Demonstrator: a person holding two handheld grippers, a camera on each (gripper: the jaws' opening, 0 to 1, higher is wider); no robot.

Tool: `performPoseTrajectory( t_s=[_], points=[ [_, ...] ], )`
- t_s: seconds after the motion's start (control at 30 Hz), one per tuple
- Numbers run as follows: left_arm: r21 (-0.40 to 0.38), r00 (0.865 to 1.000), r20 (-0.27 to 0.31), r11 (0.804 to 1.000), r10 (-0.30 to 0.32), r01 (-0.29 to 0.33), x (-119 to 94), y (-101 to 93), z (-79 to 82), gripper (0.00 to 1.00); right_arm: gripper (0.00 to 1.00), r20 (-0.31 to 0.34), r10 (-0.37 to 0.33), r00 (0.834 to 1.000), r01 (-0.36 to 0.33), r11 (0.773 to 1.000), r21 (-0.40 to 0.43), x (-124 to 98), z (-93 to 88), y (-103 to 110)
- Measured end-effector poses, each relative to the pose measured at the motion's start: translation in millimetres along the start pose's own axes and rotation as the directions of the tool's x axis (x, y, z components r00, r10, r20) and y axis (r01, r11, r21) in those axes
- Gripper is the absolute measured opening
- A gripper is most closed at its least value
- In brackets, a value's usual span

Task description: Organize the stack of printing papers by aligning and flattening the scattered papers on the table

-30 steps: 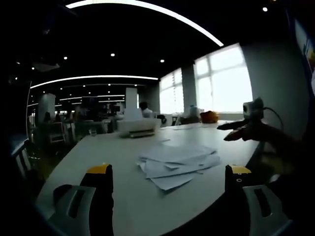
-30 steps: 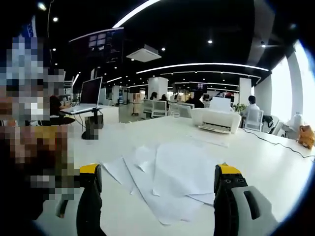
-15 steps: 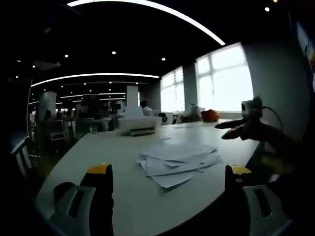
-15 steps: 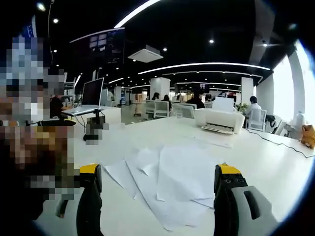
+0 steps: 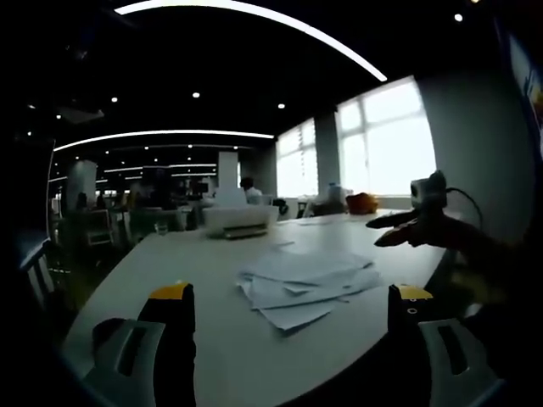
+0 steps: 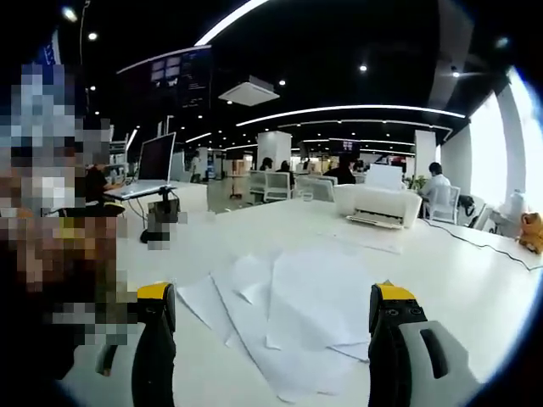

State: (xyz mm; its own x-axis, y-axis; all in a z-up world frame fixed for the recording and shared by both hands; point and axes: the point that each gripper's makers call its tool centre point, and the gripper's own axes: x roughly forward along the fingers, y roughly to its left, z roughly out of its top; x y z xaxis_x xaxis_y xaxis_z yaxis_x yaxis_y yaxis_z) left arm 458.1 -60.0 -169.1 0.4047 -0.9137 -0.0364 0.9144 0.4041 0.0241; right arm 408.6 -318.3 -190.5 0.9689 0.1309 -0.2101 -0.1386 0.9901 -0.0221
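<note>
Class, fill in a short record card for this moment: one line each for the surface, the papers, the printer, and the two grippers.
surface: white table
papers: loose sheets fanned out and overlapping, not yet squared up; also in the left gripper view
printer: white printer farther back on the table, beyond the sheets
left gripper: fingers wide apart, holding nothing, short of the sheets
right gripper: fingers wide apart, holding nothing, sheets ahead between them

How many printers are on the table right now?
1. A white printer sits on the far part of the table, beyond the scattered papers; the left gripper view shows the same printer. Others may be hidden in the dim background.
</note>
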Motion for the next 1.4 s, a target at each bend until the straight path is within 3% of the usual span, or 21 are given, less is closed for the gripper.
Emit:
performPoseTrajectory(
  t_s=[0.73,1.4],
  points=[
    [0.003,1.000,0.002,1.000,-0.002,0.002,-3,0.0,1.6,0.97,0.90,-0.023,-0.020,1.000,0.020,1.000,-0.002,13,-6.7,-10],
    [0.004,1.000,0.015,1.000,-0.007,0.007,-5,-0.2,6.4,0.97,0.90,-0.018,-0.015,1.000,0.015,1.000,-0.002,23,0.5,-10]
  ],
)
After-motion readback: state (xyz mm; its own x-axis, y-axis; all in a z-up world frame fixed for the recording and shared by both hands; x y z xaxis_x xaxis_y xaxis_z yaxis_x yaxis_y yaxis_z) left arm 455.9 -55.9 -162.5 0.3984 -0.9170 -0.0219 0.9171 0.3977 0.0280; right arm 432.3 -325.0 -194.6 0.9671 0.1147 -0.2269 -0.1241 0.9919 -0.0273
